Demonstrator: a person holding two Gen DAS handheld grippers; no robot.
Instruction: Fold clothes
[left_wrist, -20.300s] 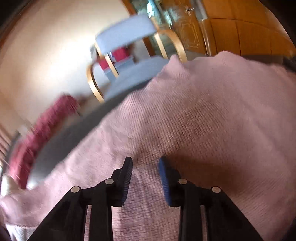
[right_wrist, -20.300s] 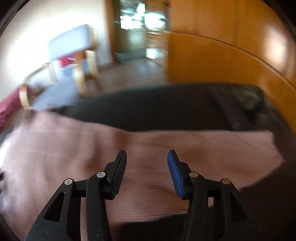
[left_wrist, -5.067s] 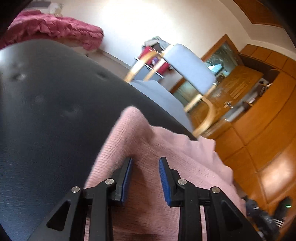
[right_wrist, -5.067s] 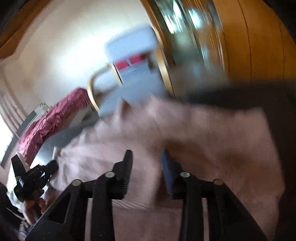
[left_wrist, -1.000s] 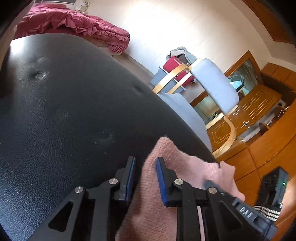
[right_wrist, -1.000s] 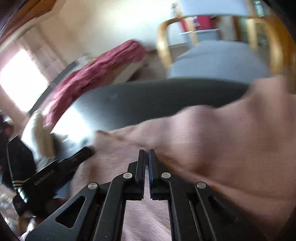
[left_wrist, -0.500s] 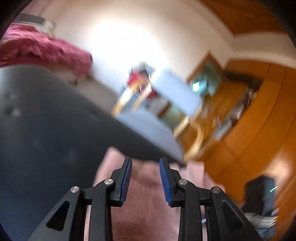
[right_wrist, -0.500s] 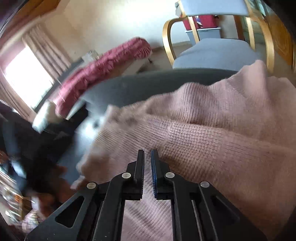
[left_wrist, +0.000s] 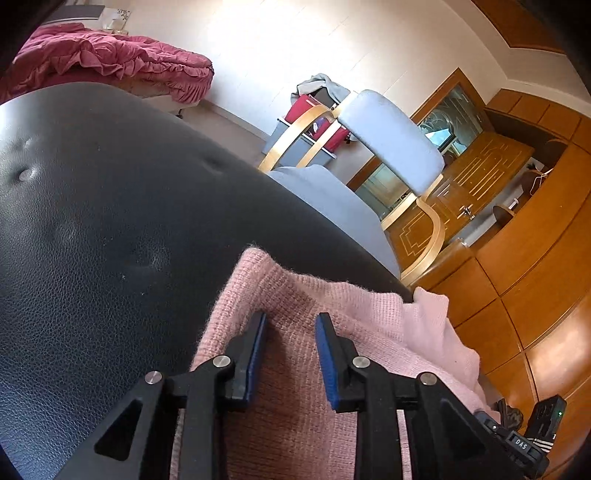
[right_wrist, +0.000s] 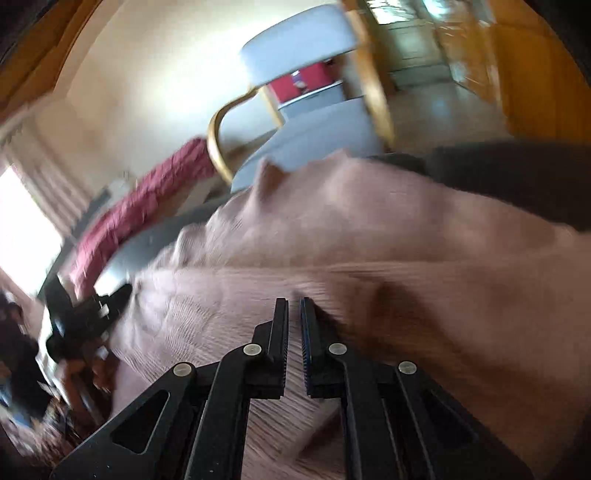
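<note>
Pink knitted sweater (left_wrist: 295, 369) mid-fold on black leather surface (left_wrist: 110, 221). Left hand-held gripper (left_wrist: 290, 354) half-open, just closing, pads astride knit, ungripped; right hand-held gripper (right_wrist: 294, 347) near-shut, seemingly empty. Next: pinching an edge.

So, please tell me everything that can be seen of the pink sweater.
The pink sweater is a soft, fuzzy knit with fine ribs. It lies folded over in layers on the black leather surface, and one rounded corner points away toward the blue chair. The left hand-held gripper has its pads apart over the fabric. The right hand-held gripper is nearly closed just above it; whether it pinches any knit cannot be told.
</note>
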